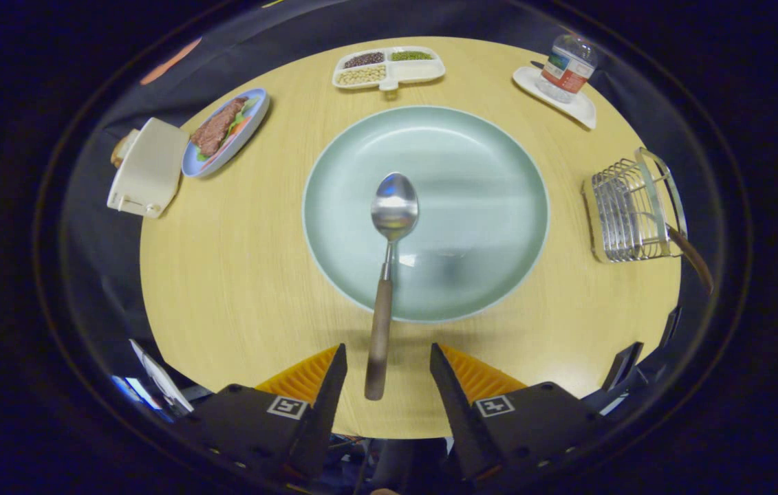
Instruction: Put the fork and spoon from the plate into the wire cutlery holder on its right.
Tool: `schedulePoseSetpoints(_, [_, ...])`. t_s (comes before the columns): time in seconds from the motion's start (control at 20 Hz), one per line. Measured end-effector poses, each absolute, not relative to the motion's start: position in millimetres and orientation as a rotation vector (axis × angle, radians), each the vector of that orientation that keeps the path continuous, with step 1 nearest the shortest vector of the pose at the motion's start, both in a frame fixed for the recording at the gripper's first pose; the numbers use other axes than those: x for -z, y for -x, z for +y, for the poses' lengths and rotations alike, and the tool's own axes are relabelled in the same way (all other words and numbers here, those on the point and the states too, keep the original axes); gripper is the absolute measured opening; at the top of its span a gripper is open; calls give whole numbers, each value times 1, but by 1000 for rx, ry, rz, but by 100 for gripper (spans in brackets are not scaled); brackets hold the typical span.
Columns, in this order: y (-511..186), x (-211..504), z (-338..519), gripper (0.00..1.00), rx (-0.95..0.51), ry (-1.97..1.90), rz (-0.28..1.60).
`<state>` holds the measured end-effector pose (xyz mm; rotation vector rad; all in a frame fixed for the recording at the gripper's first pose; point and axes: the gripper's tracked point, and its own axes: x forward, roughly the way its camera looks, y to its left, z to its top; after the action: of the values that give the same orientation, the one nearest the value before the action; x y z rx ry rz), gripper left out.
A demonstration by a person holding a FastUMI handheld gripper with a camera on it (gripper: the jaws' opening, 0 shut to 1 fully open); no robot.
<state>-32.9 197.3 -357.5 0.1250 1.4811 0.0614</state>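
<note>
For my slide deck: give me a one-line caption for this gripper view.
Open gripper straddles the handle of a spoon on the plate; wire holder at right.

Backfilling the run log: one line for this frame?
gripper: open, straddling spoon handle | spoon: bowl on plate | cutlery holder: one brown-handled utensil inside

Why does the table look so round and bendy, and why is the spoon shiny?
In the gripper view, the fisheye lens bulges the table and curves the wire holder; overhead light glints off the spoon bowl and streaks pale across the plate; the open gripper straddles the spoon handle without touching it.
</note>
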Motion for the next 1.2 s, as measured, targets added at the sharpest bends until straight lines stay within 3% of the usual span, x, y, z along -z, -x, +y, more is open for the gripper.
schedulePoseSetpoints(0.15, [27,365,199,38,-52,-125,1499])
schedulePoseSetpoints(0.2, [28,365,197,33,-40,-127,1508])
schedulePoseSetpoints(0.25, [29,364,199,10,-43,-141,1510])
schedulePoseSetpoints(0.3, [30,361,196,11,-47,-138,1512])
schedulePoseSetpoints(0.35, [29,365,197,2,-53,-149,1510])
schedulePoseSetpoints(0.85, [31,304,178,1,-140,-179,1487])
schedulePoseSetpoints(1.2, [21,224,110,0,-166,-232,1405])
